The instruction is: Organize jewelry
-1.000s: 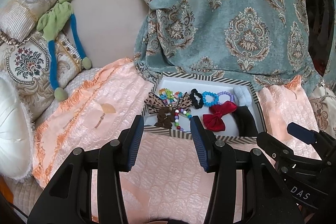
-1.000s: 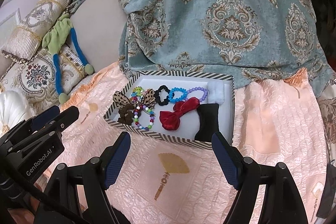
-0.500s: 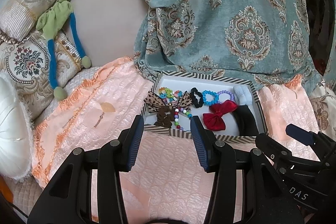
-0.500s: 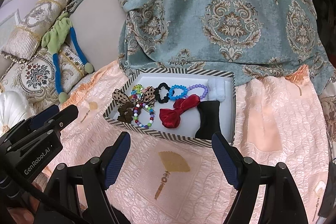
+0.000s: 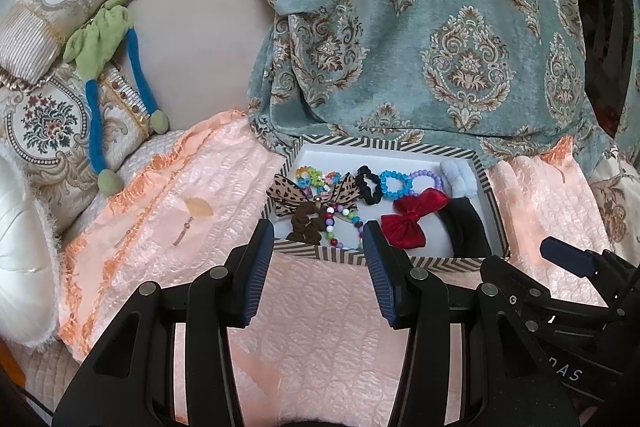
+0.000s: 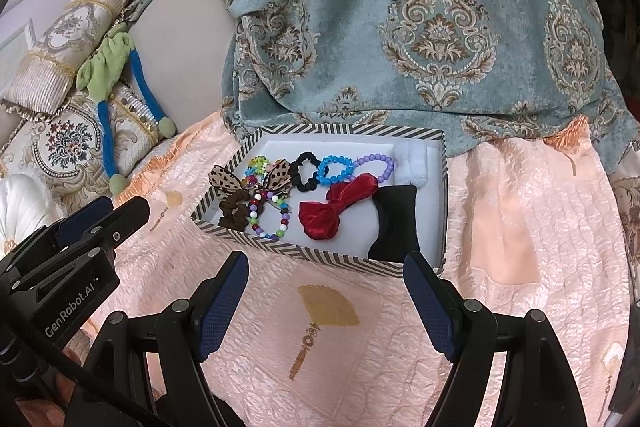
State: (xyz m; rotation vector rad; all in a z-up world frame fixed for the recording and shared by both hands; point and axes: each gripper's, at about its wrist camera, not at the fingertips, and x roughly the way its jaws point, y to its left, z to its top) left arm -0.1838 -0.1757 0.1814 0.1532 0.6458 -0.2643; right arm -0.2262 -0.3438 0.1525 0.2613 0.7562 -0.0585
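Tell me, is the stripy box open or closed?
Open: the stripy box has no lid on, and the red bow shows inside.

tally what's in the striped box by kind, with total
Bows: 2, leopard-print bow and red bow
Bead bracelets: 4, blue, purple, multicolour, green-mix
Scrunchies: 2, black and brown
Black cloth piece: 1
White fluffy piece: 1
Total: 10

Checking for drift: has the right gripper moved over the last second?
Yes, slightly: in its own view the striped box sits a bit higher and farther right, so the right gripper shifted relative to it.
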